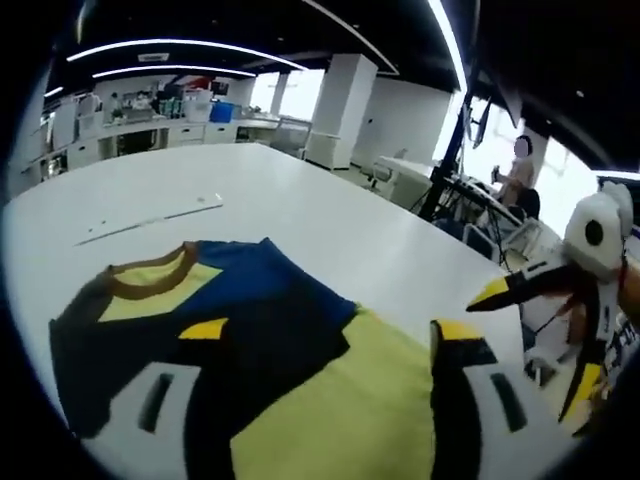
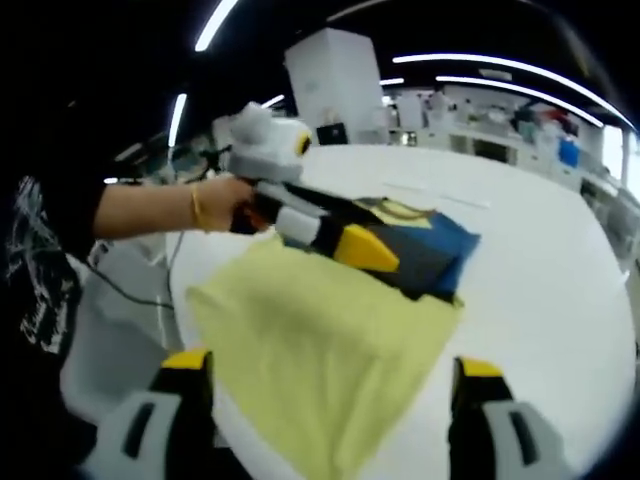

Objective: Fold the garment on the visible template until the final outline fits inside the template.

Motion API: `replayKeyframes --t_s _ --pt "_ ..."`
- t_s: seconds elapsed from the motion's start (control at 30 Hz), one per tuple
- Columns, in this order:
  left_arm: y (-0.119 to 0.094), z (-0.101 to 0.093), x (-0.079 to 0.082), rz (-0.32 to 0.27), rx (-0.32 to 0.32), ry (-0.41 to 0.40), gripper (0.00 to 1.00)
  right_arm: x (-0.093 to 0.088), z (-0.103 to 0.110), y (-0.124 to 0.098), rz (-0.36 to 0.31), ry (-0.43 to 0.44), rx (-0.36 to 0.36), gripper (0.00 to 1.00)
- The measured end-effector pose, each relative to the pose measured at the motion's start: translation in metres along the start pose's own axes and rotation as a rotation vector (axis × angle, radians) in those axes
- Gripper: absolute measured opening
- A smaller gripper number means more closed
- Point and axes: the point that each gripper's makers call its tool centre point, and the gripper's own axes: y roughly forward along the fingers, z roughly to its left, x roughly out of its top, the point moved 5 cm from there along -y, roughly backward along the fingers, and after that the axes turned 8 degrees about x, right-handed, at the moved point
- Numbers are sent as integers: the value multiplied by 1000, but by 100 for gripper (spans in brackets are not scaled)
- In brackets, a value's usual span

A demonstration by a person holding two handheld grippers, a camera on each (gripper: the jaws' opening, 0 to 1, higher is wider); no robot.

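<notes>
On the left of the left gripper view, I am looking at the garment [image 1: 230, 350] lying flat on the white counter [image 1: 330, 230]: a dark navy and blue shirt with a brown collar and yellow panels, its yellow part spreading toward me. My left gripper [image 1: 317, 345] is hovering over it with its jaws standing wide apart, nothing between them, the yellow tips just above the cloth. I cannot tell whether they are touching it. A thin pale strip [image 1: 150, 220] is lying on the counter beyond the collar. Further right in that view, my right gripper [image 1: 540, 330] is coming in from the edge, its yellow-tipped jaws spread open.

In the right gripper view, starting from the left, my hand [image 2: 225, 205] is gripping the left gripper's handle, the forearm stretching level across from a dark sleeve, a thin band at the wrist. That gripper [image 2: 365, 248] is pointing down and to the right onto the dark part of the garment [image 2: 330, 340]. The yellow cloth is draping toward the camera and over the near counter [image 2: 560, 270] edge. The right gripper's [image 2: 330, 375] own jaws are rising at the bottom, wide open and holding nothing.

Around us, a large white pillar [image 2: 340, 85], long ceiling light strips [image 1: 180, 45] and benches with equipment along the far wall are showing; a person [image 1: 515, 175] is sitting at the right of the left gripper view.
</notes>
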Motion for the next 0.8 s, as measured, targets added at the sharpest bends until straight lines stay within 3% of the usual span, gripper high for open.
replayKeyframes --t_s 0.5,0.8 --pt "-64 35 -22 6 29 19 94 -4 7 5 90 -52 55 99" --pt "-88 37 -37 3 -14 5 99 -10 12 8 131 -70 77 99"
